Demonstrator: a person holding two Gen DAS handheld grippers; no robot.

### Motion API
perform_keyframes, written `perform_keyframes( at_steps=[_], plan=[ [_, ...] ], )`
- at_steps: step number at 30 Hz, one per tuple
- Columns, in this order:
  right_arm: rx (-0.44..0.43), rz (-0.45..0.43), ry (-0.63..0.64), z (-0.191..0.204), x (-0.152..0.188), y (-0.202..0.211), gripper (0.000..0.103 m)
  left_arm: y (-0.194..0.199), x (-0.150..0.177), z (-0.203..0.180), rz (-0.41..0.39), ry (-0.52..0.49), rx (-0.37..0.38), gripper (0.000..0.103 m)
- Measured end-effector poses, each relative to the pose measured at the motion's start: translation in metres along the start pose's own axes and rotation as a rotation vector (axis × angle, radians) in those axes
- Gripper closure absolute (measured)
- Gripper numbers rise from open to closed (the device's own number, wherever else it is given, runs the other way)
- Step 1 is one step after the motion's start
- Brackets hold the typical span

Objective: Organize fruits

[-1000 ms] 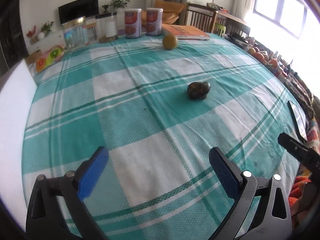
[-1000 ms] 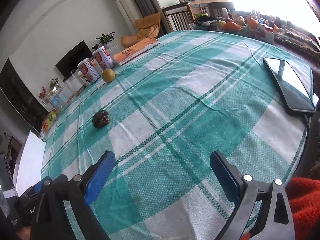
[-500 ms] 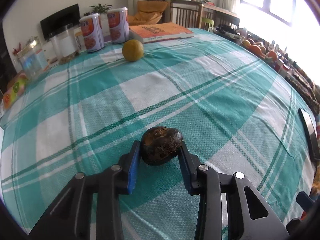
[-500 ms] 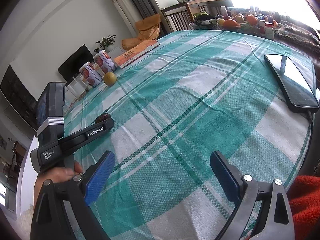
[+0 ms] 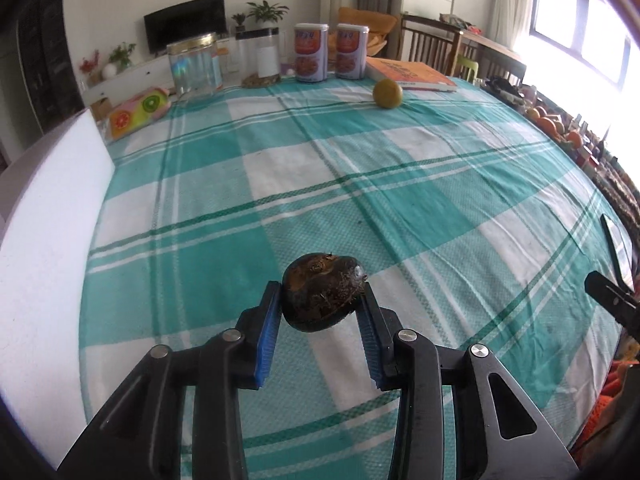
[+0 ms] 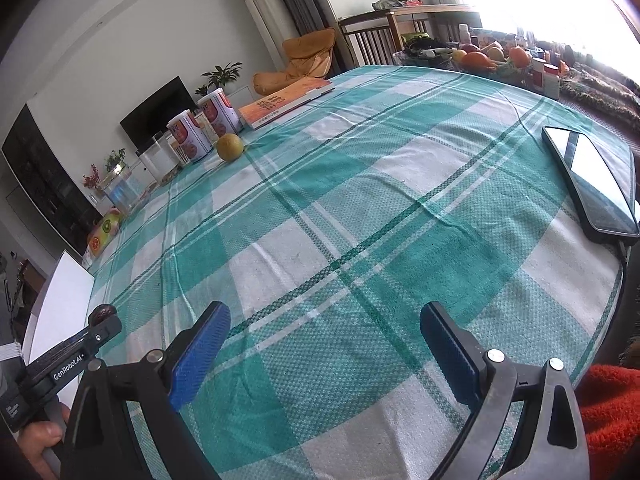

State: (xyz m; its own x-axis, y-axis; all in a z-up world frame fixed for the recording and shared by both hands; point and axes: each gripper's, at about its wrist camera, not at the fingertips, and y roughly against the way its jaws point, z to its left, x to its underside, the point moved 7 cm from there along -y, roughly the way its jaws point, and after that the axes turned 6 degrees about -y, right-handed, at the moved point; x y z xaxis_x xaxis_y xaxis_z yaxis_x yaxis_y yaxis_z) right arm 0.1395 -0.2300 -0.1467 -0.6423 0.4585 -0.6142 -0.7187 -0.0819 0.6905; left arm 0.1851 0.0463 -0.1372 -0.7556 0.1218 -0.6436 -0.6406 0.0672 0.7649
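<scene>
My left gripper (image 5: 320, 300) is shut on a dark brown wrinkled fruit (image 5: 320, 292) and holds it above the teal checked tablecloth (image 5: 360, 184). The fruit's top (image 6: 105, 313) shows at the left edge of the right wrist view, beside the left gripper's body. A yellow-orange fruit (image 5: 387, 94) lies far back near an orange book (image 5: 412, 74); it also shows in the right wrist view (image 6: 229, 147). My right gripper (image 6: 324, 340) is open and empty over the near side of the cloth.
Two red-labelled cans (image 5: 330, 56), a glass jar (image 5: 196, 66) and a fruit-print pack (image 5: 138, 110) stand at the far edge. A white board (image 5: 44, 220) lies on the left. A black phone (image 6: 588, 184) lies at the right edge. More fruit (image 6: 484, 58) sits beyond the table.
My left gripper closed on the dark fruit, lifted it off the cloth and drew back toward the near left. My right gripper stayed open and nearly still.
</scene>
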Motion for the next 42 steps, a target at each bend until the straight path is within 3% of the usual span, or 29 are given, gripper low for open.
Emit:
perform_keyframes(
  at_steps=[4,6,8,11,16,20,22,26,29,34,39,40,41,42],
  plan=[
    [0.008,0.001,0.014,0.002,0.001,0.000,0.008,-0.010,0.013,0.016,0.028,0.059,0.002,0.064],
    [0.009,0.004,0.013,0.001,0.001,-0.001,0.008,-0.013,0.015,0.018,0.022,0.063,-0.004,0.059],
    [0.010,0.010,0.009,0.000,0.002,-0.003,0.008,-0.014,0.015,0.017,0.013,0.057,-0.015,0.028],
    [0.008,0.014,0.007,0.000,0.002,-0.004,0.008,-0.013,0.015,0.017,-0.015,0.043,-0.043,0.015],
    [-0.015,0.026,0.008,0.002,0.002,-0.006,0.008,-0.024,0.022,0.021,0.024,0.059,-0.034,0.011],
    [-0.072,0.115,0.027,0.017,-0.007,-0.030,0.008,-0.027,0.023,0.020,0.043,0.047,-0.048,0.006],
    [-0.065,0.132,0.075,0.030,-0.024,-0.051,0.008,-0.027,0.024,0.019,0.046,0.043,-0.053,0.005],
    [-0.141,0.100,0.135,0.075,-0.084,-0.103,0.008,-0.028,0.024,0.020,0.047,0.045,-0.051,0.004],
    [-0.176,0.138,0.177,0.118,-0.125,-0.157,0.008,-0.028,0.024,0.020,0.048,0.046,-0.052,0.004],
    [-0.126,0.186,0.206,0.167,-0.168,-0.238,0.008,-0.029,0.024,0.021,0.049,0.047,-0.057,0.003],
    [-0.037,0.255,0.248,0.181,-0.174,-0.298,0.008,-0.029,0.024,0.021,0.050,0.047,-0.058,0.002],
    [-0.029,0.223,0.265,0.183,-0.178,-0.299,0.010,-0.029,0.024,0.021,0.050,0.046,-0.058,0.002],
    [-0.022,0.221,0.279,0.186,-0.178,-0.303,0.022,-0.029,0.024,0.021,0.050,0.047,-0.058,0.002],
    [0.001,0.207,0.311,0.187,-0.180,-0.304,0.042,-0.030,0.024,0.021,0.050,0.047,-0.058,0.002]
  ],
)
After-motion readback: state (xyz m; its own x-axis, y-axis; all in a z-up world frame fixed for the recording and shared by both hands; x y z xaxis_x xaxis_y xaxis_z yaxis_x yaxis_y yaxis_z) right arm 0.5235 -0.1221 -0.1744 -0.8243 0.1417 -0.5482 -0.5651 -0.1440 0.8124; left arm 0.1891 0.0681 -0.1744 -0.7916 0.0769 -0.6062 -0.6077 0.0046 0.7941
